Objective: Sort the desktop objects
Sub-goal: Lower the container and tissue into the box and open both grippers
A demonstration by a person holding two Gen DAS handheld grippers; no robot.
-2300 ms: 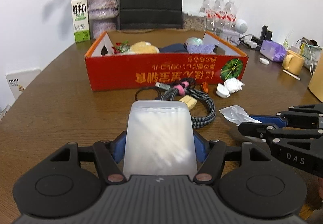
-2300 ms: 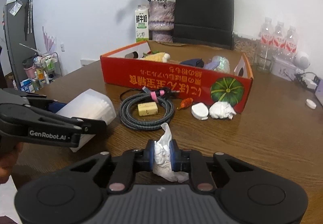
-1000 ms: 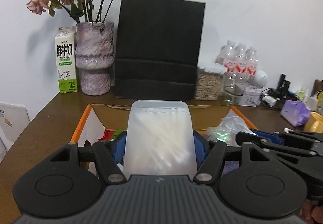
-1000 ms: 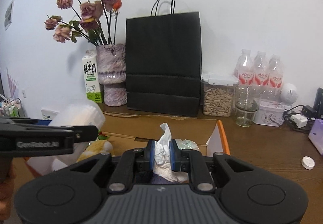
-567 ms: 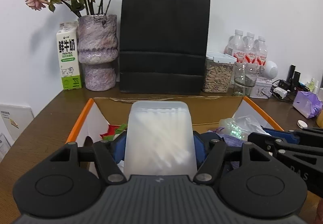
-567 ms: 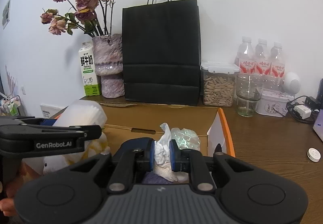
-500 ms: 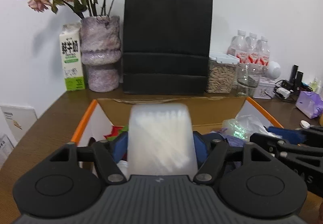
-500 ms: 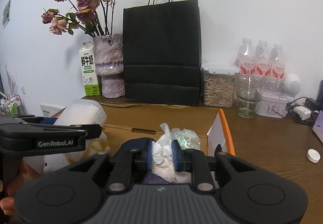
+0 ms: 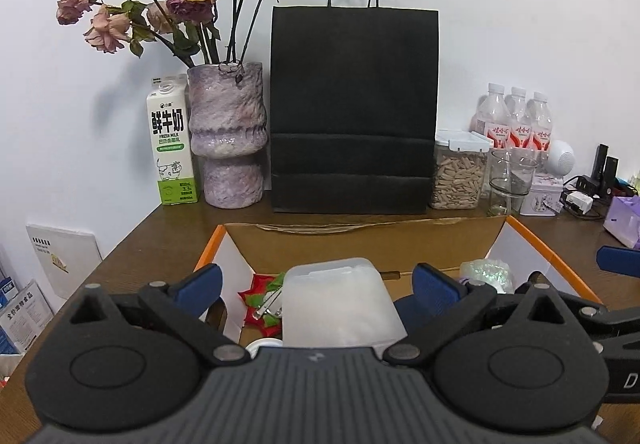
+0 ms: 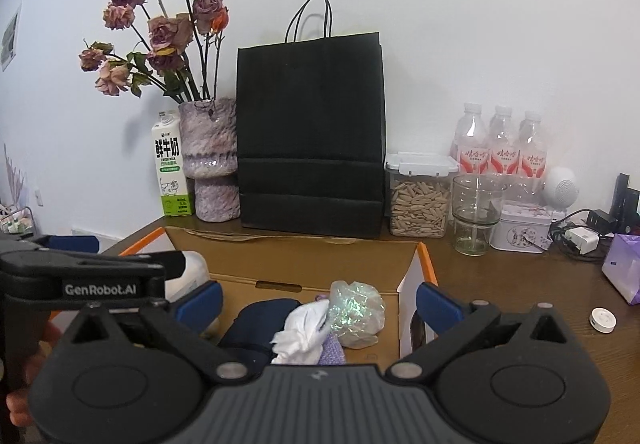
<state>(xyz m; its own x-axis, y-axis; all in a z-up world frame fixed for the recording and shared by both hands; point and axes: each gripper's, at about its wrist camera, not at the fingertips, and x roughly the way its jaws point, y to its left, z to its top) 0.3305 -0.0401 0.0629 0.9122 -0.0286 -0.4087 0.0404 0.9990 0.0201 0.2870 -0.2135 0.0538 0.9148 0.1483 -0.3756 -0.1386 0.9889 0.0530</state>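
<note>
My left gripper (image 9: 318, 284) hangs over the orange-rimmed cardboard box (image 9: 360, 240), and its jaws are opening wide. The translucent case of cotton swabs (image 9: 340, 304) lies between them, touched by neither blue pad, and rests low in the box beside a red-and-green hair clip (image 9: 260, 302). My right gripper (image 10: 318, 304) is opening too, above the same box (image 10: 300, 260). The crumpled white tissue (image 10: 304, 332) lies free below it on a dark blue item, next to an iridescent bag (image 10: 356, 308). In the right wrist view the left gripper (image 10: 92, 276) is at the left.
Behind the box stand a black paper bag (image 9: 354, 108), a purple vase of dried roses (image 9: 228, 136) and a milk carton (image 9: 172, 144). To the right are a seed jar (image 10: 420, 196), a glass (image 10: 476, 216), water bottles (image 10: 502, 144), a tin (image 10: 524, 228) and a white cap (image 10: 602, 320).
Both grippers were carried from the table to above the box. Both sets of jaws have spread, the swab case has dropped from the left one and the tissue from the right one.
</note>
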